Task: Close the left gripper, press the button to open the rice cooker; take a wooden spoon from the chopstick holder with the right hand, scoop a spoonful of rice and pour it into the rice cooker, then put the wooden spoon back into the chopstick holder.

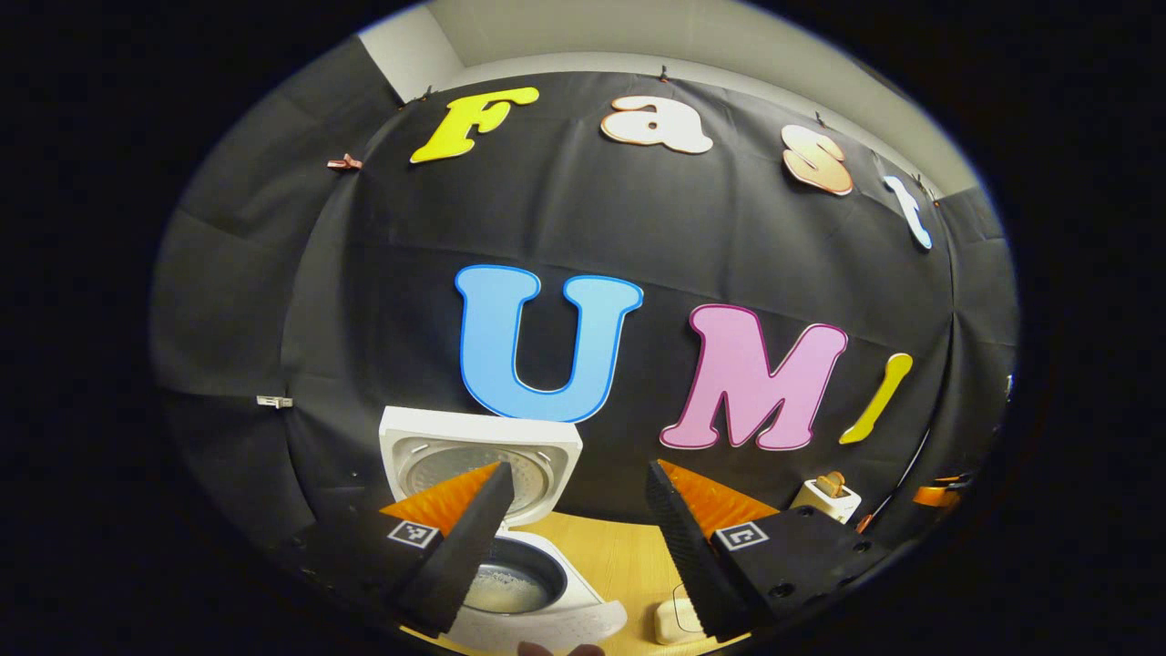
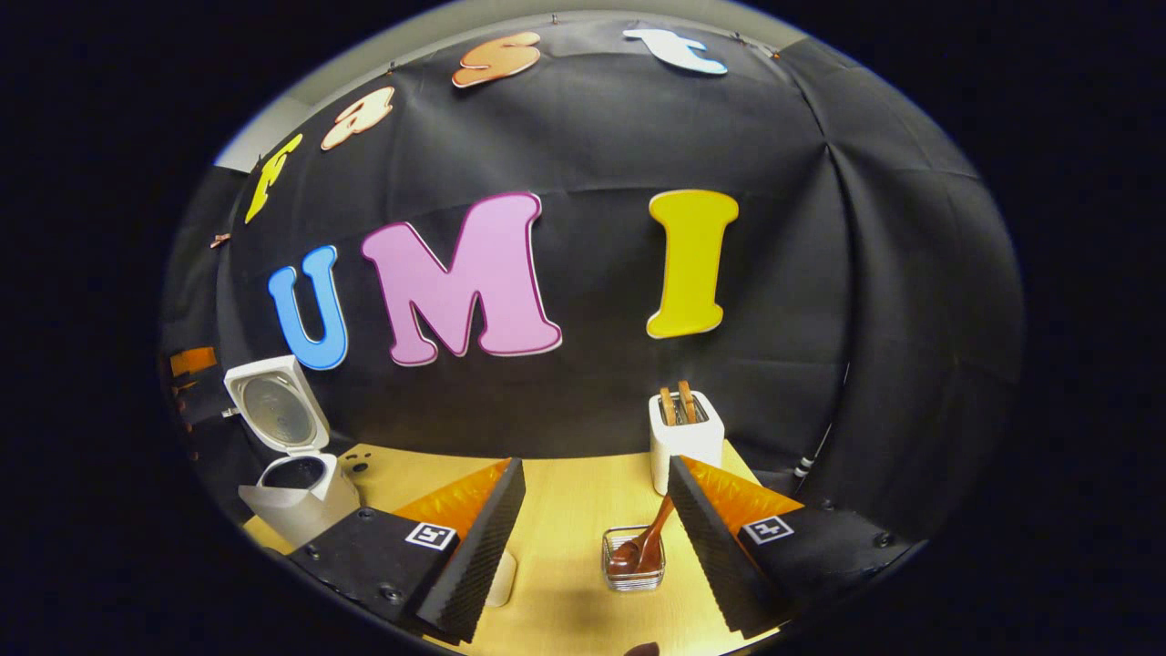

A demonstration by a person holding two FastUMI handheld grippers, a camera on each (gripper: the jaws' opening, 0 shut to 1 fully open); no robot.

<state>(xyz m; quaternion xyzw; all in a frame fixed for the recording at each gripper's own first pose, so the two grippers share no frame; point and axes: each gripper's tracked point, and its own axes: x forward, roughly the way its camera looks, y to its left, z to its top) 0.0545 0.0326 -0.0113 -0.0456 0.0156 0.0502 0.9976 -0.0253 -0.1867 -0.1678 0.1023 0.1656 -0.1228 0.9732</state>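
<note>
The white rice cooker (image 1: 547, 620) stands open below my left gripper (image 1: 574, 547), its lid (image 1: 478, 451) raised and the inner pot (image 1: 515, 579) showing a pale layer at the bottom. That gripper is open, with nothing between its fingers. In the right gripper view the cooker (image 2: 296, 497) stands at the far left with its lid (image 2: 278, 410) up. A wooden spoon (image 2: 645, 542) rests in the wire chopstick holder (image 2: 635, 569), handle leaning up to the right. My right gripper (image 2: 592, 547) hovers open above the table, with the holder just inside its right finger.
A white toaster (image 2: 685, 437) with two slices stands behind the holder, also seen as the toaster (image 1: 827, 497). A small cream object (image 1: 674, 621) lies on the wooden table (image 2: 565, 492) right of the cooker, partly behind a finger. Black cloth walls close the back and sides.
</note>
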